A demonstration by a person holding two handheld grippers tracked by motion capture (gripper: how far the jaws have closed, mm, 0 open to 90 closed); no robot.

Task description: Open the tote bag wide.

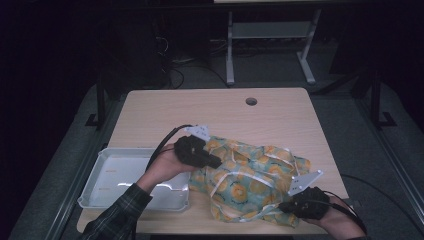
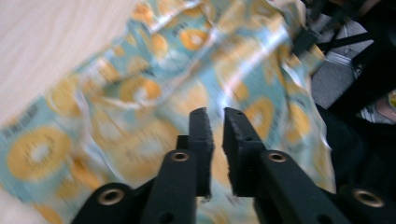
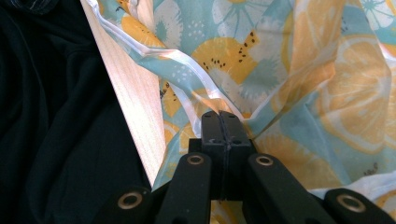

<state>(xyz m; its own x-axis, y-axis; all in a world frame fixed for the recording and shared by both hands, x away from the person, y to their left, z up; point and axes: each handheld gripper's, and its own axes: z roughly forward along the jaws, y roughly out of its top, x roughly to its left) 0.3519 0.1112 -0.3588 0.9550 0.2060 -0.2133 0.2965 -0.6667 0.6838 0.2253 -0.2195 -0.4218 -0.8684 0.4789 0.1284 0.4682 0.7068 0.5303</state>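
Our right claw [image 3: 219, 116] is clamped tight on a fold of the fruit-print cloth [image 1: 250, 175] at its near corner, beside the tabletop [image 1: 210, 107] edge. Our left claw [image 2: 215, 122] hovers over the cloth's far-left end, jaws parted by a narrow gap with nothing between them. Just left of that claw we see a pale tray [image 1: 112, 175] with nothing in it; two faint orange marks on its floor are too small to read.
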